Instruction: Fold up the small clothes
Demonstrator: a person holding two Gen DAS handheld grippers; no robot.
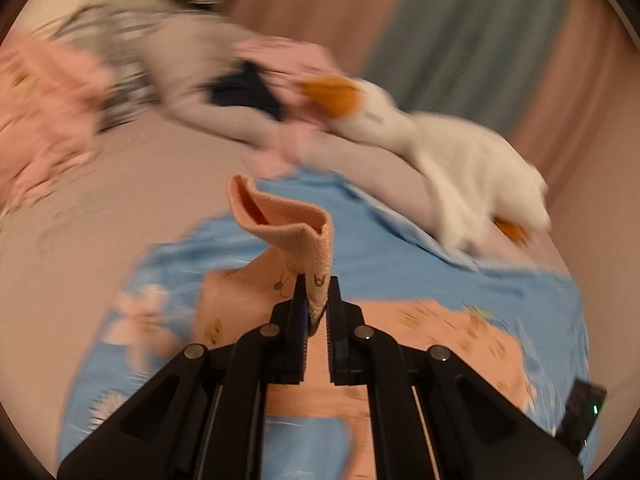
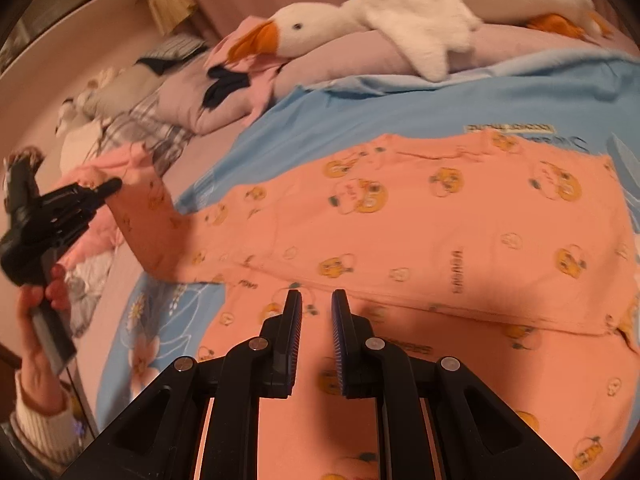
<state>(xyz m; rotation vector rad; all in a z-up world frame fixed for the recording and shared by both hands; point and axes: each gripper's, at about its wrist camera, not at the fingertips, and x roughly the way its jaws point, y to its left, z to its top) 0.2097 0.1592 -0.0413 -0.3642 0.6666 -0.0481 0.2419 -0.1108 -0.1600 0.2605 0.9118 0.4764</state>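
One blue sheet point(image 2: 400, 112) covers the bed, plush goose point(image 2: 400, 12) behind.

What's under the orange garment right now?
The orange garment lies spread on a blue sheet, which shows around its edges. The left gripper has one corner pinched and lifted. Whatever lies beneath the garment's middle is covered.

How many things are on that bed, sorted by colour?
Orange: 1, the printed garment, one end pinched by the left gripper.
Blue: 1, the sheet under it.
White: 1, the goose plush.
Pink: 1, a crumpled cloth.
Dark navy: 1, a small item.
Total: 5.
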